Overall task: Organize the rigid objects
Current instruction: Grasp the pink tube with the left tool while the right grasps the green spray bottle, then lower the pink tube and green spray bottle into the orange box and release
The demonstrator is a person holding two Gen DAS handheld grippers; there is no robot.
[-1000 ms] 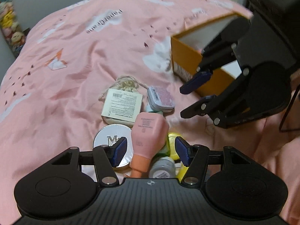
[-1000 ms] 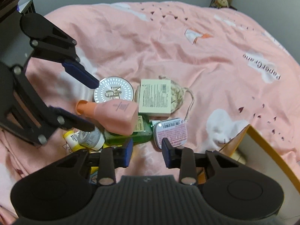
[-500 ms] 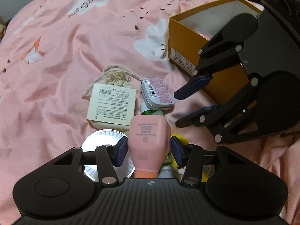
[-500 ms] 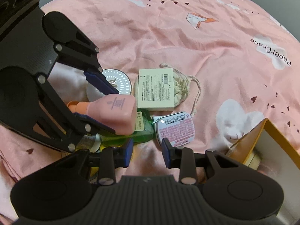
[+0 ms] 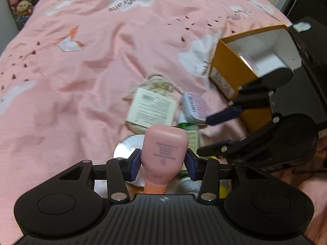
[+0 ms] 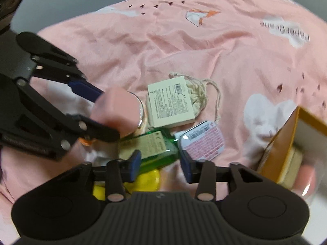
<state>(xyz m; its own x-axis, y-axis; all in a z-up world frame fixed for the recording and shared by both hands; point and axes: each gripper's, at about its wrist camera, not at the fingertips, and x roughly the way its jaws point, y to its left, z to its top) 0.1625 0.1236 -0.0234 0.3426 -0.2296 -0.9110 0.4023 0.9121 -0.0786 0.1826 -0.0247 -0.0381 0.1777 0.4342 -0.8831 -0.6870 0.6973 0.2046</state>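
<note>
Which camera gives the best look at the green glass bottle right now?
The right wrist view: the green glass bottle lies there nearly whole, label up, just ahead of the open right gripper. The left wrist view shows only a sliver behind the pink plastic tube.

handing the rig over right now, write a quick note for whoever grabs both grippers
Left gripper: shut on the pink tube, above the pile.
Right gripper: open, empty, over the green bottle.
On the pink bedspread: card box on a drawstring pouch, pink-label tin, round silver compact, yellow items.
Orange box, open, to the right, already holds something.
Left: drop the tube in, then the rest.
</note>
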